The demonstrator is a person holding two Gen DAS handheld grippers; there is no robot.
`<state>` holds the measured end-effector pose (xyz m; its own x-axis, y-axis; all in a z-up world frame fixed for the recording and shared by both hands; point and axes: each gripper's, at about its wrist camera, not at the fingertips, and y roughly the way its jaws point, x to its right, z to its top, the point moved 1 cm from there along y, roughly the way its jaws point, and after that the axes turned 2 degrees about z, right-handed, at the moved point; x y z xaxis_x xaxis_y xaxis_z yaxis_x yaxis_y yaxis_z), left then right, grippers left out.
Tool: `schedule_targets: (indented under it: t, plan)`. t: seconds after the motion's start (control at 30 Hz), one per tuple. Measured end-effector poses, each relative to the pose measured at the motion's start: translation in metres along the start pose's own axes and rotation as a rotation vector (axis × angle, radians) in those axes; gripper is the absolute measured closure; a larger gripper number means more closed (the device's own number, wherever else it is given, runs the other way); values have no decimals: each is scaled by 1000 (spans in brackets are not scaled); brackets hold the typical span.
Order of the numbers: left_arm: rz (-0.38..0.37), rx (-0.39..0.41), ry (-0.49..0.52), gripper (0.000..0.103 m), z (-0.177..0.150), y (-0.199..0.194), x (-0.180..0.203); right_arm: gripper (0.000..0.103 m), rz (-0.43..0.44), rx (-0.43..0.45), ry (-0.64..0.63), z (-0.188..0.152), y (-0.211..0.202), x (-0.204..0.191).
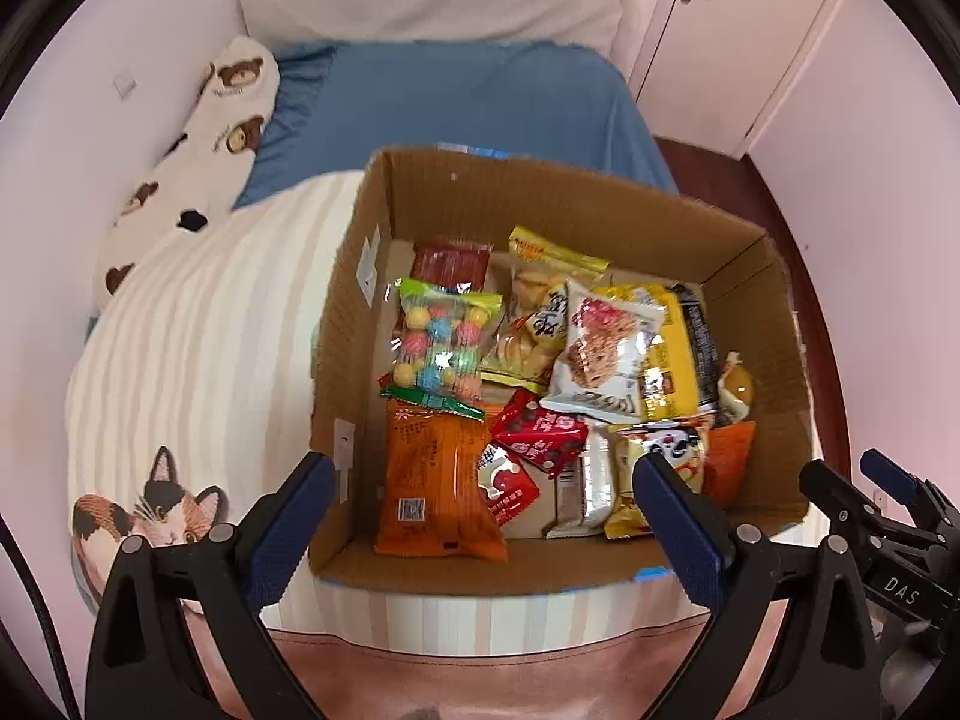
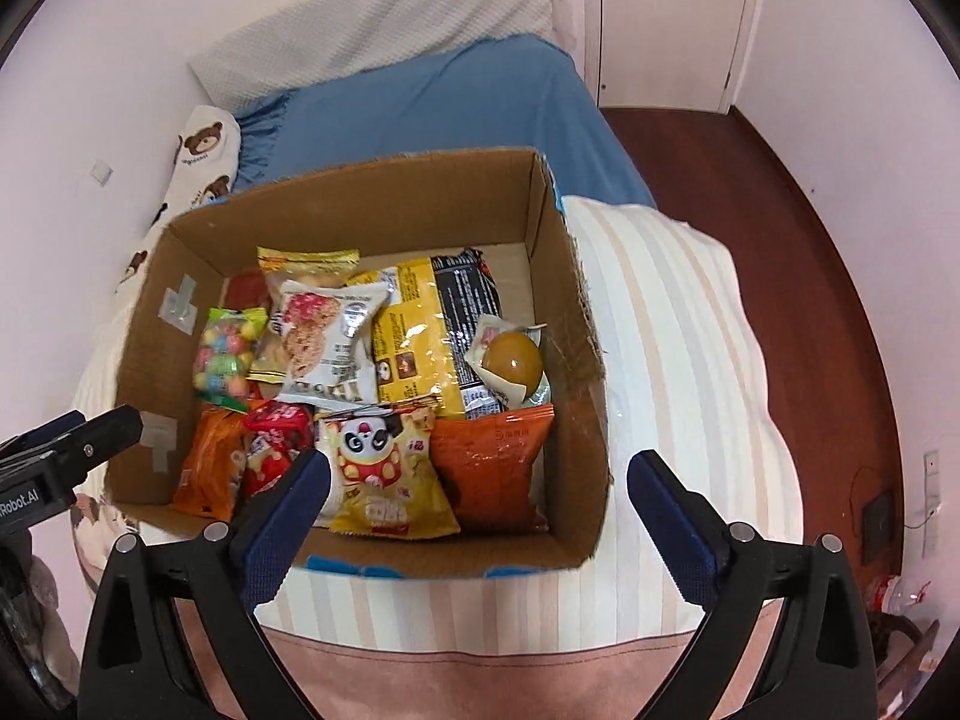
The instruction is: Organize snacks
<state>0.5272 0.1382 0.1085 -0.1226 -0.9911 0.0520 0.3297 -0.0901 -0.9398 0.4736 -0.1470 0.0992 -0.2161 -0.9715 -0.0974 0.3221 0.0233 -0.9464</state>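
Observation:
An open cardboard box (image 1: 600, 204) (image 2: 570, 324) sits on a striped blanket on the bed and holds several snack packs. Among them are an orange pack (image 1: 438, 480), a bag of coloured balls (image 1: 444, 342) (image 2: 225, 354), a white cookie pack (image 1: 606, 354) (image 2: 327, 342), a yellow pack (image 2: 414, 336), a panda pack (image 2: 384, 474) and a wrapped brown egg (image 2: 513, 357). My left gripper (image 1: 483, 495) is open and empty above the box's near edge. My right gripper (image 2: 477, 495) is open and empty over the box's near right corner. Each gripper shows in the other's view, the right one (image 1: 882, 498) and the left one (image 2: 66, 450).
The striped blanket (image 1: 198, 348) (image 2: 678, 360) has a cat print (image 1: 156, 510). A blue sheet (image 1: 468, 102), a grey pillow (image 1: 432, 0) and a bear-print pillow (image 1: 198, 144) lie beyond the box. A dark wood floor (image 2: 780, 228) and white doors (image 2: 666, 18) are to the right.

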Motion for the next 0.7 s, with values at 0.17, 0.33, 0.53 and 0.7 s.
schedule_targets:
  t: [0.17, 0.33, 0.53, 0.7]
  plan:
    - [-2, 66, 15, 2, -16, -35, 6, 2, 6, 56, -17, -11, -33, -6]
    - [-7, 120, 22, 2, -39, -69, 7, 2, 15, 118, -51, -30, -73, -15]
    - [18, 165, 13, 2, -73, -106, 2, 1, 26, 186, -70, -61, -122, -17]
    - [23, 204, 21, 2, -96, -141, 2, 1, 35, 234, -86, -80, -161, -17]
